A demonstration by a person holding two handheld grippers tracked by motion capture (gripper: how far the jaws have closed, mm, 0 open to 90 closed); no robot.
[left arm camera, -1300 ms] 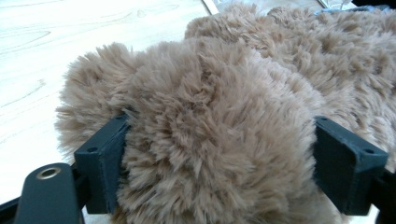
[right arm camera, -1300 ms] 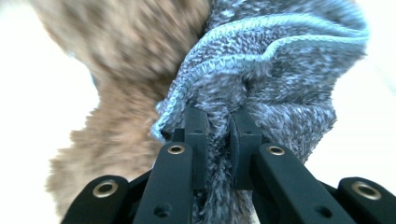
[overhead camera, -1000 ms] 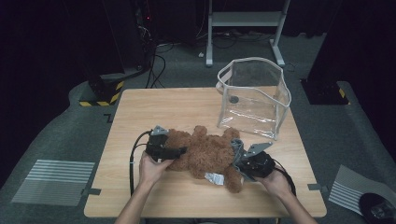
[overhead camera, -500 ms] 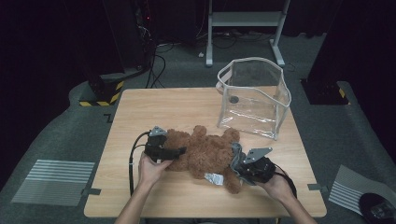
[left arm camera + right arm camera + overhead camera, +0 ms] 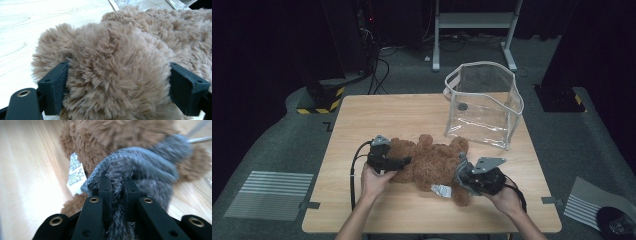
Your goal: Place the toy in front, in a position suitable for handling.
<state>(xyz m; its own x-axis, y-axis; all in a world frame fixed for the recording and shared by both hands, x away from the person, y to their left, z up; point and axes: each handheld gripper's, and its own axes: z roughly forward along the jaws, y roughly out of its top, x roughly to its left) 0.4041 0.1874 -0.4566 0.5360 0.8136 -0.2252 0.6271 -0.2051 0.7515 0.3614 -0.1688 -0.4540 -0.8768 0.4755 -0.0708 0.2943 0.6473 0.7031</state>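
item: brown plush teddy bear [image 5: 432,162], lying flat on the pale wooden table [image 5: 402,115], toward the near edge. long axis runs across the table, side to side, one end under each hand.

left gripper [image 5: 404,161]: at the bear's left end, jaws spread wide around a bulky lobe of fur [image 5: 112,75]; the pads touch the pile on both sides, so it reads as a wide hold on the bear.

right gripper [image 5: 460,174]: at the bear's right end, jaws nearly together, pinching a fold of grey fuzzy fabric [image 5: 142,167] that belongs to the bear, perhaps a garment or foot pad; blur leaves this uncertain.

clear plastic bag with white trim [image 5: 484,105]: stands upright and open-topped on the far right of the table, beyond the bear, just clear of it. it lies forward of the right gripper, which is the nearer hand; the left is well apart from it.

writing: white sewn-in tag [image 5: 76,173] at the bear's lower side, lines of small print, not readable. no brand seen.
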